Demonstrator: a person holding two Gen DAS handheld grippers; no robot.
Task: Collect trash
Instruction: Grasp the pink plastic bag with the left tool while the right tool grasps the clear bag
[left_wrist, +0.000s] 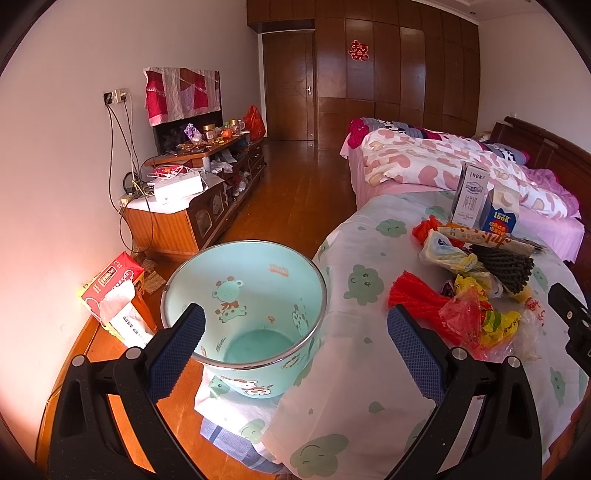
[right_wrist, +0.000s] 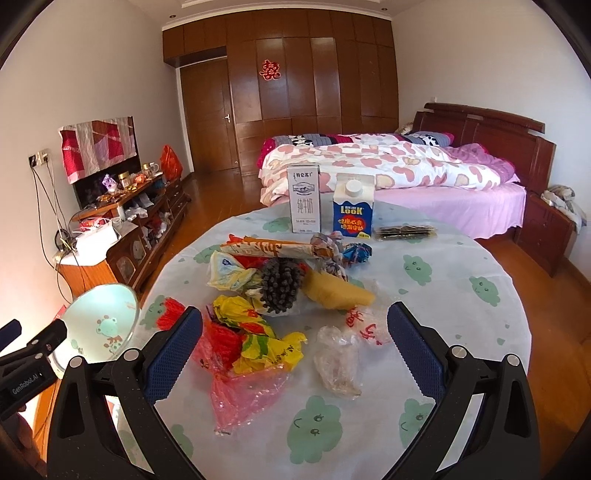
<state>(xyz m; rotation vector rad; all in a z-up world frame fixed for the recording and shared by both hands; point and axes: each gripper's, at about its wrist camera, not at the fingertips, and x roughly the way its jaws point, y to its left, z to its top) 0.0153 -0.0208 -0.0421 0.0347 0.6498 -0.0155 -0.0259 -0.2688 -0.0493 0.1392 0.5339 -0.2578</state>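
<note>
Both claws were wide open, holding nothing. The left gripper (left_wrist: 295, 347) hovered w/ the mint-green cartoon-print plastic bucket (left_wrist: 243, 295) at its 11 o'clock, probably parked at the table edge as the bin. The right gripper (right_wrist: 295, 347) faced the crumpled clear plastic bag (right_wrist: 338, 362) at 12 o'clock, apparently approaching it.

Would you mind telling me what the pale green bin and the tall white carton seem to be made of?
The bin looks like glossy printed plastic with a shiny metal rim, judging by its sheen. The tall carton looks like coated paperboard: sharp folded edges, printed faces.
</note>
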